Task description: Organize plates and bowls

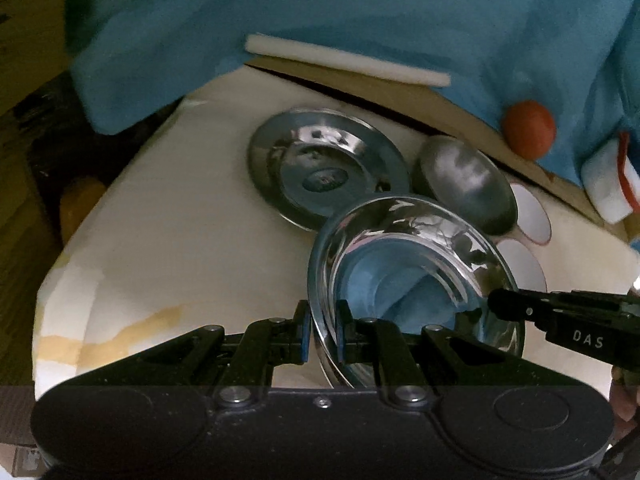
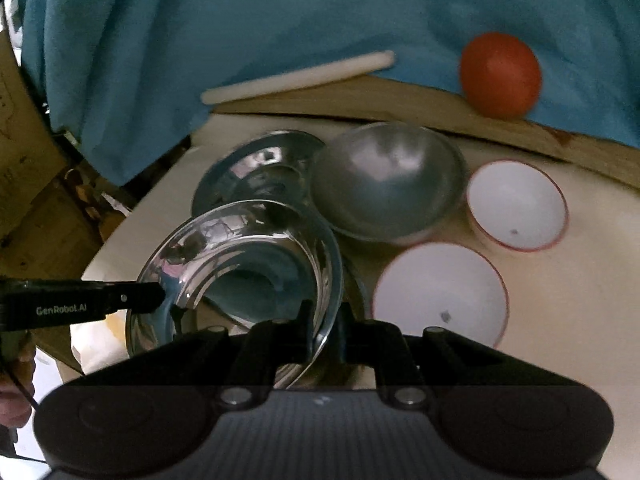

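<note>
A shiny steel deep plate [image 1: 416, 280] [image 2: 240, 264] is held tilted above the cream table [image 1: 180, 220] by both grippers. My left gripper [image 1: 324, 332] is shut on its near-left rim, blue pads either side of the edge. My right gripper [image 2: 324, 328] is shut on the opposite rim, and its tip [image 1: 496, 304] shows from the side in the left wrist view. Behind lie a second steel plate [image 1: 324, 172] [image 2: 256, 172], a matte steel bowl [image 1: 464, 184] [image 2: 388, 184] and two white red-rimmed bowls [image 2: 516, 204] [image 2: 440, 292].
A blue cloth [image 1: 360, 8] [image 2: 280, 12] drapes the back, with a white stick [image 1: 348, 60] [image 2: 296, 78] and an orange ball [image 1: 528, 128] [image 2: 500, 74] along a cardboard edge. The table's left edge drops to dark clutter [image 2: 80, 200]. A hand [image 2: 16, 372] holds the left gripper.
</note>
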The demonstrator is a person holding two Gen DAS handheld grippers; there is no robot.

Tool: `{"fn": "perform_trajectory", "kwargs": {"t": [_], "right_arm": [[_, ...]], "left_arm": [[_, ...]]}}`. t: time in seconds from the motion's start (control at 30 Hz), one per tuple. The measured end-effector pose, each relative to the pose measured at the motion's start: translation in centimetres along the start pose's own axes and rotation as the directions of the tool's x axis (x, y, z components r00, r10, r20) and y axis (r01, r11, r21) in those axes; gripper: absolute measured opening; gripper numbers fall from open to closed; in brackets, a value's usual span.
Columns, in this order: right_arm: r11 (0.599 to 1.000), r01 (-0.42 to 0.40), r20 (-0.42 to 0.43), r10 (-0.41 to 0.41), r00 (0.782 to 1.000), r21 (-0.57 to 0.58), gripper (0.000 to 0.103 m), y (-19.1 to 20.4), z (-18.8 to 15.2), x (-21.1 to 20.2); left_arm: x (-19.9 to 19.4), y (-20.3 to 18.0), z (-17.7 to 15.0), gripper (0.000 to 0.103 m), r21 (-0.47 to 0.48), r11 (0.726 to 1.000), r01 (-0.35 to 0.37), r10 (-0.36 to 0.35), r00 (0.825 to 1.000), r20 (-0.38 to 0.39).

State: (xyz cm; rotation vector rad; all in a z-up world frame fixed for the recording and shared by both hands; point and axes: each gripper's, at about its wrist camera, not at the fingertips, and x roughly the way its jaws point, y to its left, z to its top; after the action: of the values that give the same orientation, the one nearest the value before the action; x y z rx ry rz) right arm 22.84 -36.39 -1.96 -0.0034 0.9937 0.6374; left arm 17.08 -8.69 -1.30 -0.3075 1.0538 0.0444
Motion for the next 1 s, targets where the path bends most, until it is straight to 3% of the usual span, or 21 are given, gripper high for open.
{"fn": "perform_trajectory", "kwargs": {"t": [0.5,1.0], "right_arm": [[0.999,0.046,-0.047,-0.047,0.998,-0.017,0.016,0.2,-1.0,0.3],[0.985,0.103,-0.058,-0.112,0.992,-0.138,0.02,1.8,-0.9,0.2]], "left_arm": [[1.6,-0.8,-0.1,0.013,0.075,0.996,-0.04,0.043,0.998,-0.04],[2.5,-0.7,-0.3,0.013,0.055,0.998,-0.038,0.042,0.996,-0.078]]}}
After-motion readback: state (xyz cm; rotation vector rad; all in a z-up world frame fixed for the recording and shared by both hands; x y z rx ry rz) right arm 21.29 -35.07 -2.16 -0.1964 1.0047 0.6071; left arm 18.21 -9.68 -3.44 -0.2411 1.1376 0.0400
